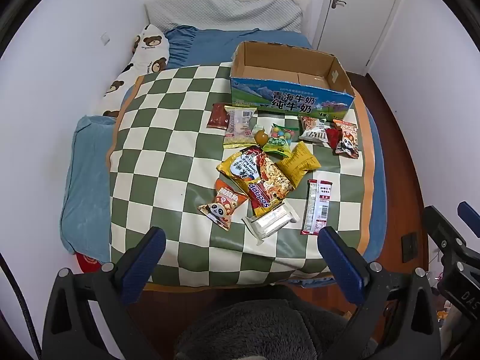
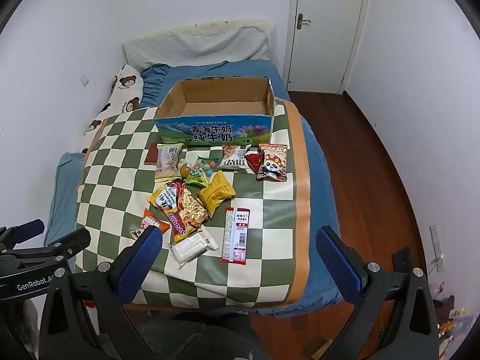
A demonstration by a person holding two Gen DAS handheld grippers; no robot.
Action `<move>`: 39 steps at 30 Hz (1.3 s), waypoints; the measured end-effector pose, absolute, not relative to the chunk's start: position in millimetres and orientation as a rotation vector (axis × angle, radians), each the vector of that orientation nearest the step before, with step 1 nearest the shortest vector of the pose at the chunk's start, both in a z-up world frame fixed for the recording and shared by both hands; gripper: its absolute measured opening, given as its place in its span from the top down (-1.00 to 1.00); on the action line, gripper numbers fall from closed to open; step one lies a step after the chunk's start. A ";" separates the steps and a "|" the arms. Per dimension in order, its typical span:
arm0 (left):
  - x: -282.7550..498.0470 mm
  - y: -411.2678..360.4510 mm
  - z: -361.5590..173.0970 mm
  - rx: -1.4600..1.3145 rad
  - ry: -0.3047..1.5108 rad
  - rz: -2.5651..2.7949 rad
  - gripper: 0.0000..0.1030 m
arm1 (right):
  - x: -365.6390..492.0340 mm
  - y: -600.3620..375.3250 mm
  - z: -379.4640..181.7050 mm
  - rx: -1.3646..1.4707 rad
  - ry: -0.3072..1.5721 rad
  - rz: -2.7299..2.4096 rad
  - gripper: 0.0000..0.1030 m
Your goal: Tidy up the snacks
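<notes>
Left gripper [image 1: 241,249] tilts steeply downward, jaws spread wide, empty; right gripper [image 2: 240,247] alongside, likewise.

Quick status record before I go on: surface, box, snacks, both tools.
surface: checkered green and cream mat on a bed with blue sheets
box: open cardboard milk carton at the mat's far edge, nothing visible inside
snacks: about a dozen packets loose on the mat in front of the box, none boxed
nearest packets: clear white pack, long red and white stick pack
left tool: open, holding nothing
right tool: open, holding nothing
</notes>
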State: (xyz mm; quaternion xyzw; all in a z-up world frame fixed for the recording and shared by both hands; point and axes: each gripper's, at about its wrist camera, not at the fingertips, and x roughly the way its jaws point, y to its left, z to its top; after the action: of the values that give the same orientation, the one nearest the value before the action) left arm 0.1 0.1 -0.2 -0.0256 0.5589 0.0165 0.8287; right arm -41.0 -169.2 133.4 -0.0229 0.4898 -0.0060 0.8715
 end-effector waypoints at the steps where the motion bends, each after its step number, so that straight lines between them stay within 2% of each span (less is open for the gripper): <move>1: 0.3 0.3 -0.4 -0.054 1.187 0.035 -1.00 | -41.2 -169.3 133.4 -0.050 1.024 -0.013 -1.00; 39: 1.6 -7.6 16.2 -0.052 1.171 0.040 -1.00 | -51.3 -167.5 133.4 -0.053 1.024 -0.016 -1.00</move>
State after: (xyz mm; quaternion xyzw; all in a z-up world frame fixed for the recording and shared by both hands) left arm 1.6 -7.6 16.2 -0.0245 0.5526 0.0190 0.8328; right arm -51.3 -167.5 133.4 -0.0252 0.4897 -0.0075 0.8715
